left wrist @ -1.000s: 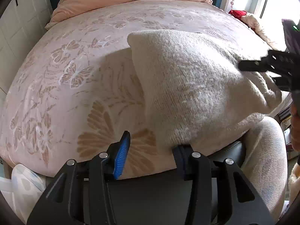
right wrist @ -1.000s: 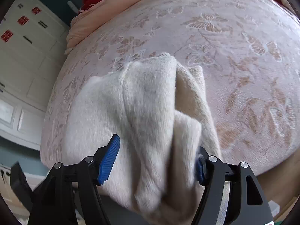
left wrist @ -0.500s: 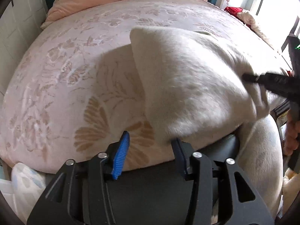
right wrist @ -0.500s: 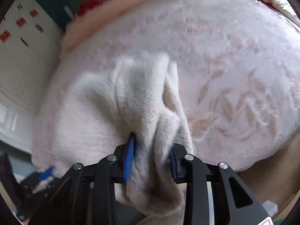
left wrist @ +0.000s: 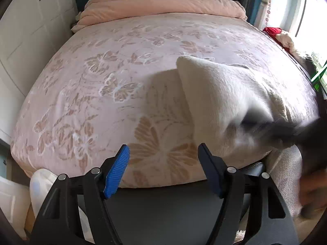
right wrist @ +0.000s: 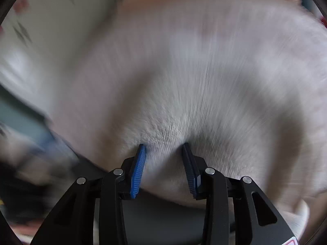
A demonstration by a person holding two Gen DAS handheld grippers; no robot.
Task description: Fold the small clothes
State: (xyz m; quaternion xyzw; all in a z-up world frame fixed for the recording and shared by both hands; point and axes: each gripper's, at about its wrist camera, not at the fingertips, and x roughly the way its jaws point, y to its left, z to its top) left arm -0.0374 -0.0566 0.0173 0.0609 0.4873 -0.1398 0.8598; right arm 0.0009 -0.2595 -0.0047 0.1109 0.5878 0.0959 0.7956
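The left wrist view is taken low at the foot of the bed (left wrist: 102, 77), aimed toward the headboard. The right wrist view is pressed close against the cream garment (right wrist: 184, 102), heavily blurred. The garment (left wrist: 220, 94) and the bedspread are shared by both.

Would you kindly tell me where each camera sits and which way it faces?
Left wrist: behind the open left claw, facing up the bed; the blurred right claw grips the garment.
Right wrist: behind the right claw, shut on the garment; the rest is blurred.
Shared: garment, right claw.
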